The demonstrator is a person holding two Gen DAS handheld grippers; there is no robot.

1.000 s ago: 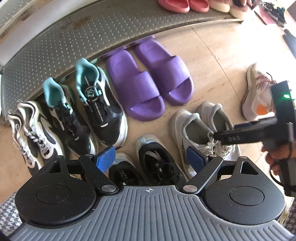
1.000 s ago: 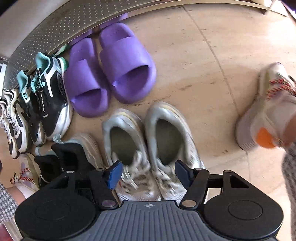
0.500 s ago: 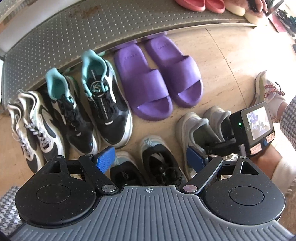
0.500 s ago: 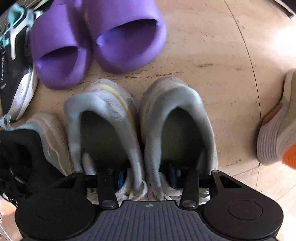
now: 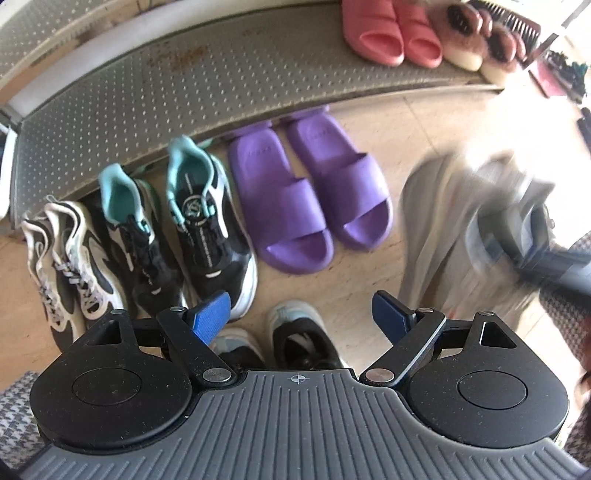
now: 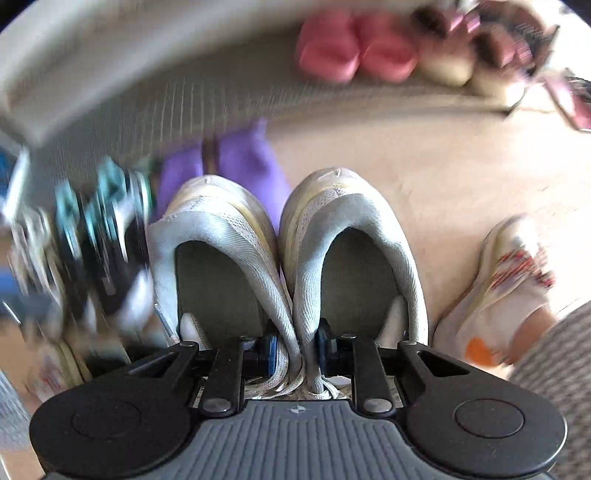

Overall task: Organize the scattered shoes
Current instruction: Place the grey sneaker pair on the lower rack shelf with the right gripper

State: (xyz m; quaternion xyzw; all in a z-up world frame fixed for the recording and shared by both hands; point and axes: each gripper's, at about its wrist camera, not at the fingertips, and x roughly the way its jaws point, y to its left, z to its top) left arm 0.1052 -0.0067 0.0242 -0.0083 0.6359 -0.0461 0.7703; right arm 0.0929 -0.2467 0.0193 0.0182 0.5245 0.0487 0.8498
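The right claw (image 6: 295,345) is clamped on the inner collars of the pair of grey sneakers (image 6: 288,240), held above the floor, and next wants a free spot beside the purple slides (image 5: 306,192); the left claw (image 5: 301,314) hangs apart, empty.

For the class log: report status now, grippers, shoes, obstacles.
Right gripper shut, pinching both grey sneakers by inner collars. Left gripper open, empty, above black shoes. No obstruction visible.

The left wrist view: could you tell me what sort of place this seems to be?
Probably a home entryway: a perforated metal shoe rack holding pink slippers, with purple slides and sneakers lined up on the tiled floor.
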